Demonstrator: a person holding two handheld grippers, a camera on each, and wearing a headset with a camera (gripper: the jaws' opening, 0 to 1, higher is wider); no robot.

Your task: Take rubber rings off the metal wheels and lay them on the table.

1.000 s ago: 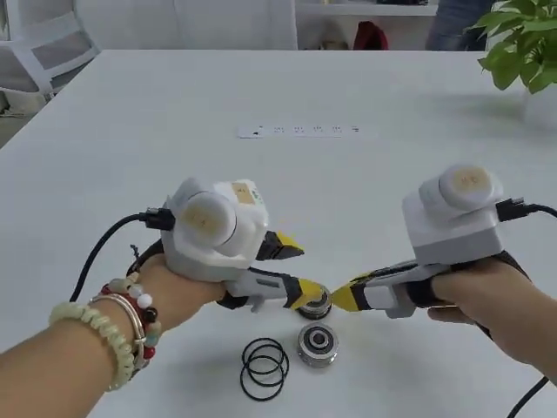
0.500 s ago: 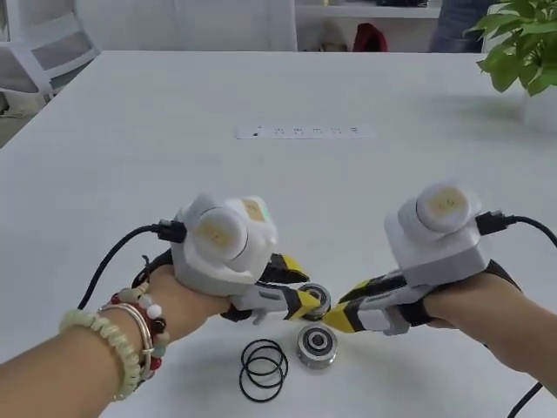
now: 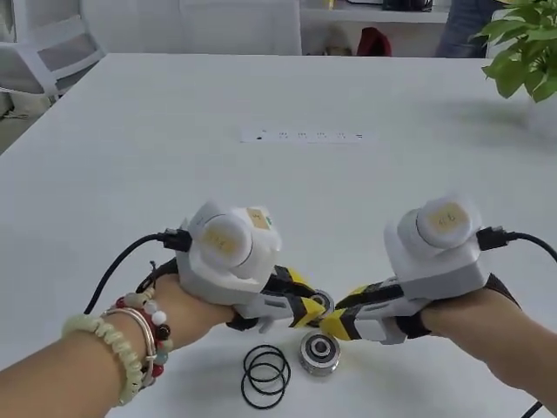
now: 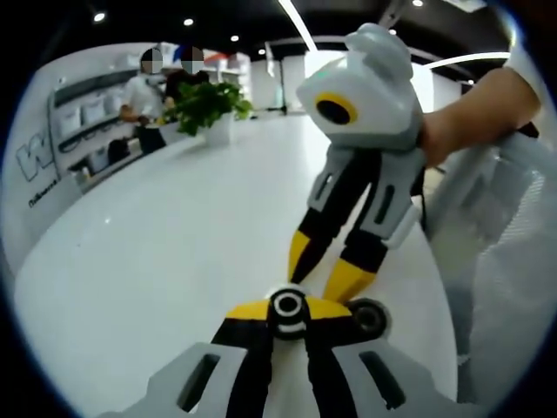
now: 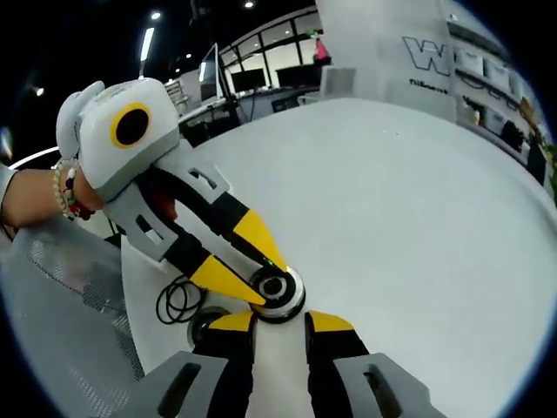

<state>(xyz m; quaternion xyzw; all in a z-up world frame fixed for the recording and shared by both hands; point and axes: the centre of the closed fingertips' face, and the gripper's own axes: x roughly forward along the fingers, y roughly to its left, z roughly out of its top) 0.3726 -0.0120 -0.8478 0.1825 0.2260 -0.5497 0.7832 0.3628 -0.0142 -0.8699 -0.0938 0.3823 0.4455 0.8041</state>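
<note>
Starting with the head view, the left gripper (image 3: 306, 306) is closed tight on a small metal wheel (image 3: 320, 301), one jaw on each side of it. The right gripper (image 3: 333, 323) points at it from the opposite side, with its yellow tips right at the wheel's rim. Half a second ago the two grippers stood a little further apart, and they have since drawn together. On the bench (image 3: 174, 157), nearer the person, the second wheel (image 3: 319, 353) lies flat. Just to its left a few loose rubber rings (image 3: 265, 374) overlap. Both lie where they did before. A power strip (image 3: 305, 135) sits well beyond, and a plant (image 3: 522, 43) stands at the far right.

The left gripper view shows the grip itself: its own yellow tips pinch the wheel between them. The right gripper comes in from above with its jaws a narrow gap apart. I cannot tell whether its tips touch the wheel or stop just short. The second wheel peeks out just right of the jaws.

The right gripper view adds the rings, which the left one hides. They lie on the bench to the left, beside the second wheel. This gripper's own jaws stand partly open with nothing between them, and the wheel is just ahead of the tips.
</note>
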